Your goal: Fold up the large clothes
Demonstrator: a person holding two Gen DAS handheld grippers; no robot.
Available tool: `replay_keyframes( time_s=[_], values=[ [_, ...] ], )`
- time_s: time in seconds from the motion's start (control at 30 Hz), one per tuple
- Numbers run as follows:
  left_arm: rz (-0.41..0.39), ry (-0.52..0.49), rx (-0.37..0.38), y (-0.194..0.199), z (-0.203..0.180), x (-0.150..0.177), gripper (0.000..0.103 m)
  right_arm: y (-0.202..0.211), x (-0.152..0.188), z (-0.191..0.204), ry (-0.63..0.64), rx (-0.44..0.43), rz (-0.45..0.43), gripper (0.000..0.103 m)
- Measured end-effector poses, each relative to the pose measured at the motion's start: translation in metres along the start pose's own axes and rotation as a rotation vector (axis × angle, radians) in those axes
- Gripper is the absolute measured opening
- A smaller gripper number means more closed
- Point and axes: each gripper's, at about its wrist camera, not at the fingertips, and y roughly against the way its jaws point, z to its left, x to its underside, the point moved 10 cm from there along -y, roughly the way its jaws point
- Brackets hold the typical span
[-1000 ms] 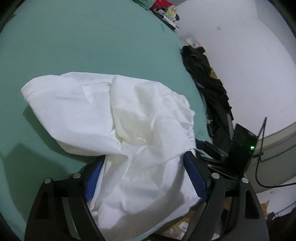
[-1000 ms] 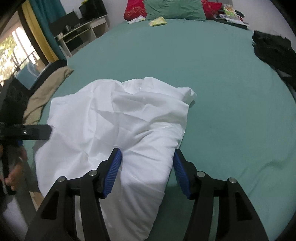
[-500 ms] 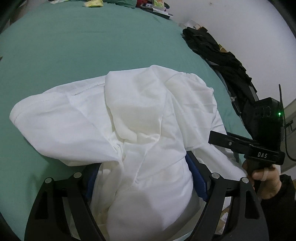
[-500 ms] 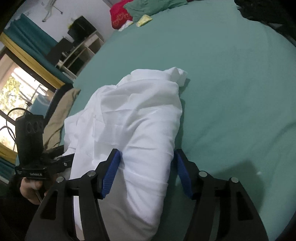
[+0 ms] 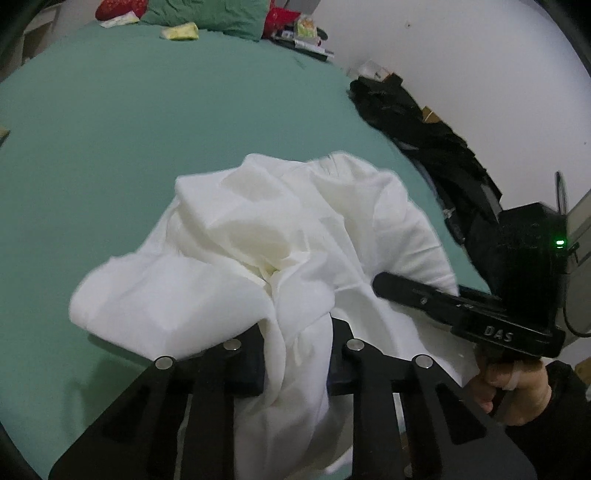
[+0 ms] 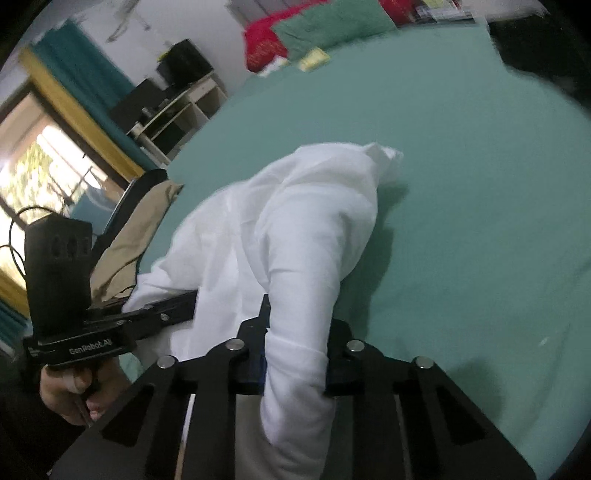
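A large white garment [image 5: 280, 251] lies bunched on the green bed [image 5: 147, 122], near its front edge. My left gripper [image 5: 297, 363] is shut on a gathered strip of the cloth. My right gripper [image 6: 295, 363] is shut on another bunched fold of the white garment [image 6: 295, 236]. Each gripper shows in the other's view: the right one [image 5: 384, 286] at the right, the left one [image 6: 184, 306] at the left, both reaching into the cloth. Both lift their part of the cloth above the bed.
Pillows [image 5: 207, 14] and small items lie at the head of the bed. Dark clothes [image 5: 417, 125] are piled along the bed's right edge. A beige cloth [image 6: 136, 229], a desk [image 6: 173, 110] and a window [image 6: 40, 173] stand to the left.
Both grippers have closed from open onto the white garment. The cloth has gathered into a tighter bunch and its near parts have risen off the bed.
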Motion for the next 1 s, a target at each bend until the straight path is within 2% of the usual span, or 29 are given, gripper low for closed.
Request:
replay_keyframes(
  time_s=[0.2, 0.43, 0.6, 0.8, 0.9, 1.0],
  values=[
    [-0.079, 0.036, 0.013, 0.038, 0.013, -0.018, 0.020, 0.022, -0.033, 0.048, 0.128, -0.001, -0.102, 0.018],
    [-0.191, 0.016, -0.042, 0.097, 0.049, -0.059, 0.020, 0.005, -0.077, 0.100, 0.158, -0.074, -0.177, 0.018],
    [-0.230, 0.014, -0.118, 0.132, 0.108, -0.089, 0.020, -0.038, -0.103, 0.141, 0.172, -0.128, -0.205, 0.018],
    [-0.253, -0.001, -0.216, 0.143, 0.166, -0.121, 0.020, -0.101, -0.121, 0.172, 0.145, -0.212, -0.208, 0.018],
    [-0.207, 0.010, -0.266, 0.132, 0.209, -0.128, 0.020, -0.143, -0.127, 0.176, 0.130, -0.224, -0.186, 0.018],
    [-0.128, 0.080, -0.308, 0.118, 0.253, -0.117, 0.021, -0.186, -0.123, 0.173, 0.108, -0.222, -0.123, 0.018]
  ],
)
